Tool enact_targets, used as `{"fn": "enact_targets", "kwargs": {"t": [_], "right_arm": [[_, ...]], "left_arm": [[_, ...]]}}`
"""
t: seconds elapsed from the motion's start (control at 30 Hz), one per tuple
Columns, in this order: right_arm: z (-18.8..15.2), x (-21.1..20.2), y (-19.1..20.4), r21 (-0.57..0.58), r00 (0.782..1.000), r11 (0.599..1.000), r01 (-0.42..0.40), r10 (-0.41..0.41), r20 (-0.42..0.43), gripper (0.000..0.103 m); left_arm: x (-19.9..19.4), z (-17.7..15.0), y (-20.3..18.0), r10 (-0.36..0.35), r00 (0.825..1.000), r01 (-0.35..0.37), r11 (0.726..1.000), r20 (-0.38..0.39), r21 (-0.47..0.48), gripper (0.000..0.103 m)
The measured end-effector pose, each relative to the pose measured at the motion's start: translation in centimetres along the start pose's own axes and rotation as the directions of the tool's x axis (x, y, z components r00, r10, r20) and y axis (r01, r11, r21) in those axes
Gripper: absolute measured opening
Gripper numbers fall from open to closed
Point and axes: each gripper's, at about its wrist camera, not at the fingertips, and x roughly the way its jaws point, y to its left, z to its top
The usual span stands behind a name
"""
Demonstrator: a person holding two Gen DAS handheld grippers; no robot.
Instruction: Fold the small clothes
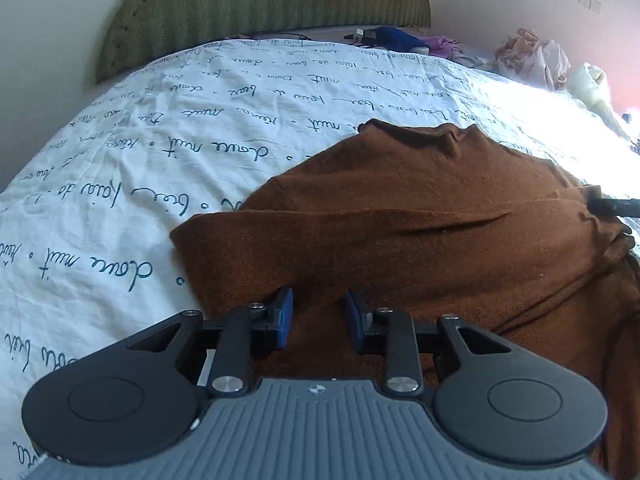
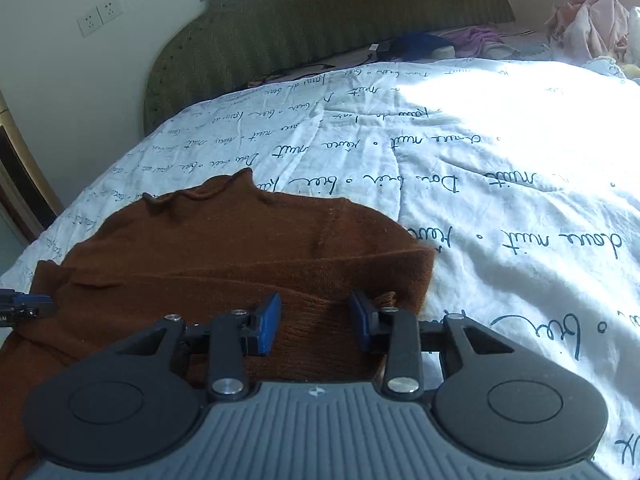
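Observation:
A brown knit sweater (image 1: 420, 216) lies flat on the bed with its collar pointing to the headboard and both sleeves folded across the body. It also shows in the right wrist view (image 2: 224, 248). My left gripper (image 1: 319, 312) is open and empty, just above the sweater's lower left part. My right gripper (image 2: 316, 316) is open and empty over the sweater's lower right part, near its ribbed hem. The right gripper's tip shows at the far right of the left wrist view (image 1: 616, 206); the left gripper's tip shows at the left edge of the right wrist view (image 2: 24, 306).
The white bedsheet with blue handwriting print (image 1: 160, 152) covers the bed. A green headboard (image 1: 260, 4) stands behind. Loose clothes lie at the head of the bed: a blue and purple pile (image 1: 408, 40) and a pink heap (image 2: 588, 20). Wall sockets (image 2: 100, 14) are at left.

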Motion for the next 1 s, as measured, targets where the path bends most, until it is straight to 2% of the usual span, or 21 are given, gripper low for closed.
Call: {"fn": "enact_targets", "kwargs": {"t": [0.1,0.17,0.2,0.23,0.27,0.3,0.33,0.4,0.47,0.5,0.53,0.6,0.63,0.7,0.73,0.83,0.9,0.93,1.0], "right_arm": [[-0.3,-2.7,1.1,-0.023,0.999,1.000,0.013,-0.012,0.048,0.038],[-1.3,-3.6,2.3,-0.065,0.999,0.998,-0.023,0.026,0.039,0.038],[-2.0,-3.1,2.6,-0.116,1.000,0.993,0.006,-0.005,0.012,0.037],[-2.7,-2.1,2.5,-0.159,0.997,0.985,0.072,-0.077,-0.028,0.037],[-3.1,-2.1,2.1,-0.170,0.998,0.983,0.068,-0.069,0.002,0.037],[-3.0,-2.3,1.0,-0.109,0.999,0.993,0.038,-0.037,0.007,0.037],[-2.7,-3.0,0.3,-0.037,0.999,0.998,0.050,-0.050,0.013,0.039],[-2.5,-4.9,0.2,0.007,0.992,0.992,0.125,-0.125,0.023,0.042],[-3.2,-7.4,1.2,-0.031,0.997,0.997,0.067,-0.065,0.038,0.042],[-3.8,-8.5,1.9,-0.053,0.998,0.998,0.044,-0.042,0.041,0.042],[-4.7,-9.4,3.0,-0.090,0.999,0.996,0.012,-0.009,0.036,0.042],[-6.0,-9.7,4.5,-0.148,0.999,0.988,-0.039,0.040,0.003,0.041],[-6.7,-8.9,5.4,-0.172,0.998,0.984,-0.046,0.040,-0.041,0.041],[-8.4,-7.8,5.9,-0.216,0.990,0.976,-0.025,-0.006,-0.141,0.040],[-9.3,-8.4,6.0,-0.246,0.993,0.969,-0.020,-0.009,-0.114,0.040],[-11.4,-11.0,5.7,-0.268,0.992,0.963,-0.014,-0.020,-0.125,0.040],[-13.3,-13.1,5.9,-0.336,0.993,0.942,-0.003,-0.038,-0.115,0.047],[-14.0,-13.7,5.8,-0.351,0.991,0.936,0.010,-0.056,-0.120,0.053],[-14.7,-15.9,5.0,-0.289,0.989,0.957,0.004,-0.047,-0.143,0.054]], "left_arm": [[-0.3,0.3,1.6,-0.029,0.999,0.028,0.996,-0.015,-0.079,0.035],[-0.4,0.2,1.7,-0.027,1.000,0.026,0.997,-0.011,-0.067,0.035],[-0.4,0.2,1.6,-0.021,1.000,0.021,0.998,-0.010,-0.066,0.035],[-0.3,0.3,1.4,-0.013,1.000,0.012,0.998,-0.012,-0.055,0.035],[-0.3,0.3,1.3,-0.005,1.000,0.005,0.999,-0.013,-0.050,0.035],[-0.3,0.4,1.5,-0.008,1.000,0.007,0.997,-0.017,-0.079,0.035],[-0.4,0.5,1.8,-0.013,1.000,0.011,0.994,-0.023,-0.105,0.035],[-2.0,0.6,2.0,-0.022,0.999,0.017,0.987,-0.026,-0.159,0.034],[-5.1,-0.3,1.5,-0.103,0.994,0.106,0.975,0.028,-0.195,0.053],[-6.5,-0.9,0.9,-0.148,0.988,0.155,0.970,0.050,-0.189,0.069],[-7.5,-1.6,0.1,-0.193,0.979,0.200,0.963,0.060,-0.178,0.079],[-8.1,-3.4,-1.9,-0.237,0.972,0.236,0.960,0.012,-0.149,0.078],[-7.9,-4.4,-2.7,-0.247,0.969,0.242,0.959,-0.018,-0.147,0.075],[-7.1,-6.6,-3.9,-0.235,0.967,0.224,0.968,-0.095,-0.112,0.073],[-7.6,-8.2,-4.2,-0.208,0.975,0.203,0.977,-0.072,-0.072,0.076],[-9.8,-11.4,-4.7,-0.157,0.986,0.158,0.987,-0.059,0.011,0.077],[-11.3,-12.9,-4.8,-0.138,0.989,0.141,0.989,-0.062,0.047,0.079],[-11.9,-13.5,-4.7,-0.128,0.988,0.133,0.990,-0.089,0.052,0.083],[-13.6,-14.6,-4.0,-0.141,0.985,0.142,0.990,-0.101,0.005,0.084]]}}
